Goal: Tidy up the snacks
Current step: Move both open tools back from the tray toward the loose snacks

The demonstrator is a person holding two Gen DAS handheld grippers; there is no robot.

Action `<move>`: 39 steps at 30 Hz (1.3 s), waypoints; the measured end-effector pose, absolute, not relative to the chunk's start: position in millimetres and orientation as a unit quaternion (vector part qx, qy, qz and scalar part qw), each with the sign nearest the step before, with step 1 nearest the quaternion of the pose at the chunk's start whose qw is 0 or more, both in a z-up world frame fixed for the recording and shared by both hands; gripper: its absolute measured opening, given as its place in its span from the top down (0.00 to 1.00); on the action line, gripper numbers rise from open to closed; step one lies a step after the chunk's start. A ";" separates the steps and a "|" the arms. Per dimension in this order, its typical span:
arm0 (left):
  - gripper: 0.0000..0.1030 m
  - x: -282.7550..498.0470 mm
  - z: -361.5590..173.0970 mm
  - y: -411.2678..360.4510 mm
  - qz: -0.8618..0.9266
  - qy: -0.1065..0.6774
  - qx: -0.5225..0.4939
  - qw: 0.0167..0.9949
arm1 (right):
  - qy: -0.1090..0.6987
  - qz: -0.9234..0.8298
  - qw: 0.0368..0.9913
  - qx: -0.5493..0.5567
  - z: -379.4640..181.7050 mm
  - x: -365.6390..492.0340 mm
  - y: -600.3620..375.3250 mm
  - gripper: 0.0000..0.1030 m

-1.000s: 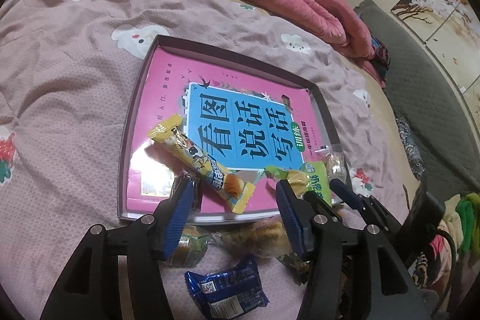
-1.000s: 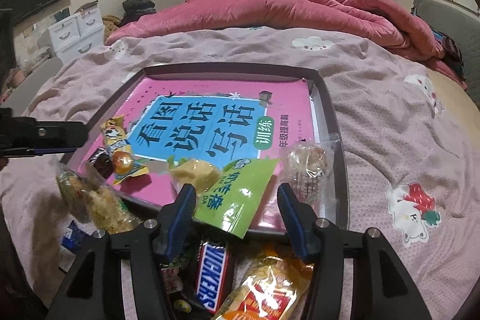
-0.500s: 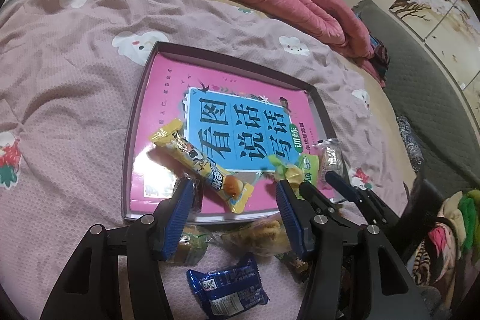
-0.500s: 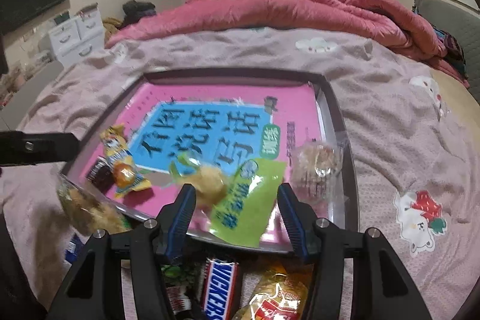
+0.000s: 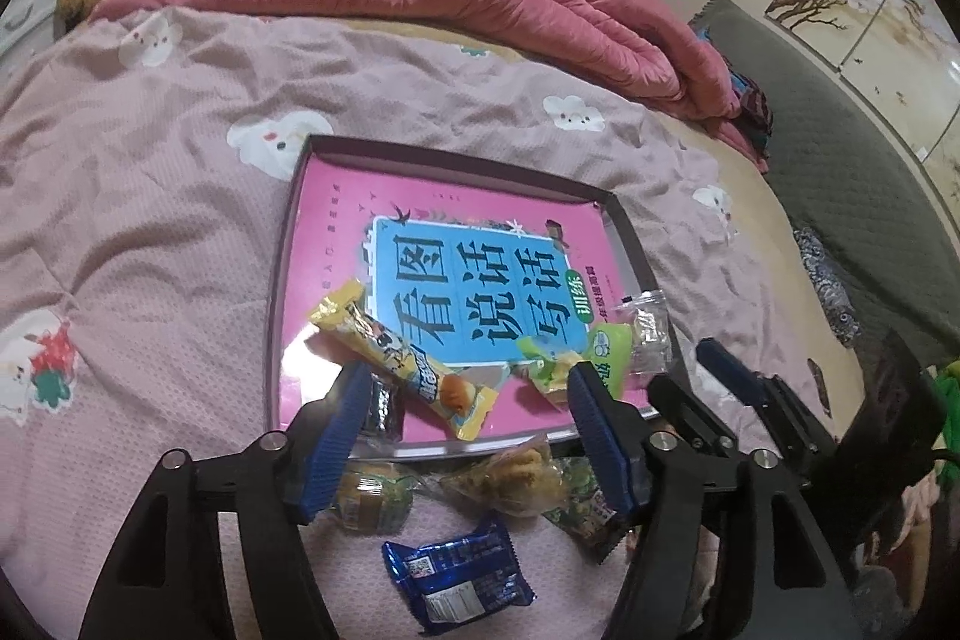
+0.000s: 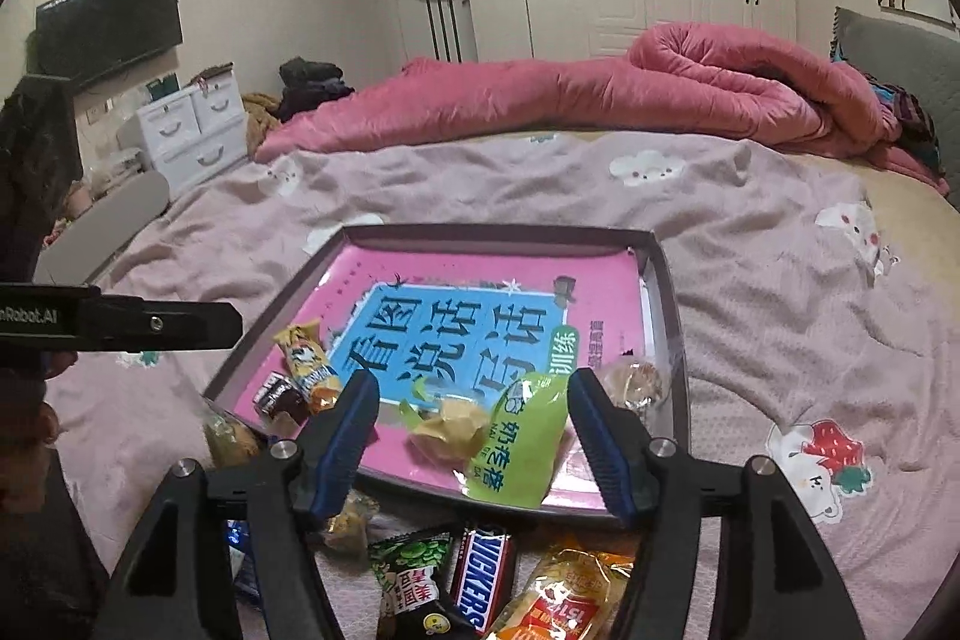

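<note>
Nearest, loose snacks lie on the pink bedspread [image 6: 780,280]: a blue foil packet [image 5: 459,577], a brown Snickers bar [image 6: 483,574] and an orange-and-yellow wrapped snack [image 6: 564,598]. Above them the left gripper [image 5: 468,394] and the right gripper [image 6: 474,400] both hover spread apart, grasping nothing. Just beyond, a shallow dark-rimmed tray [image 5: 282,268] lined with a pink-and-blue book cover holds a long yellow wrapped cake bar [image 5: 402,358] at its near left, a lime-green pouch [image 6: 522,448] and a clear bag [image 6: 636,385] at its near right. Farthest, a rose quilt [image 6: 600,100] is bunched across the bed.
</note>
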State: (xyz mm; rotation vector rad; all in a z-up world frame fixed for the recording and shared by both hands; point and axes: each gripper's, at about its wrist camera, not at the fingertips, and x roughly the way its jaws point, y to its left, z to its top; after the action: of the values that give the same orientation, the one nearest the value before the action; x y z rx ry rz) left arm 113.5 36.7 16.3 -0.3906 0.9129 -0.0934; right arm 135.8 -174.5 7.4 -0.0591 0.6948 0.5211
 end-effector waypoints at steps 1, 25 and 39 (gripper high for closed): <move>0.31 112.6 18.7 36.4 -0.042 0.435 -0.184 0.880 | 0.335 0.252 0.908 -0.027 8.8 134.8 -175.7 0.32; 0.27 95.4 39.0 36.6 -0.033 0.423 -0.162 0.891 | 0.314 0.191 0.930 0.001 37.9 118.8 -210.6 0.29; 0.27 81.2 37.4 31.9 -0.040 0.430 -0.161 0.887 | 0.322 0.184 0.929 -0.008 41.2 101.6 -206.6 0.29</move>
State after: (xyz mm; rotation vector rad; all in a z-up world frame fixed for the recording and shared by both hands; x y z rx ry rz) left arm 81.2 31.9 37.4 -0.3345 0.8945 -0.0838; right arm 101.6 -206.6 41.2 -0.0172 0.6588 0.3767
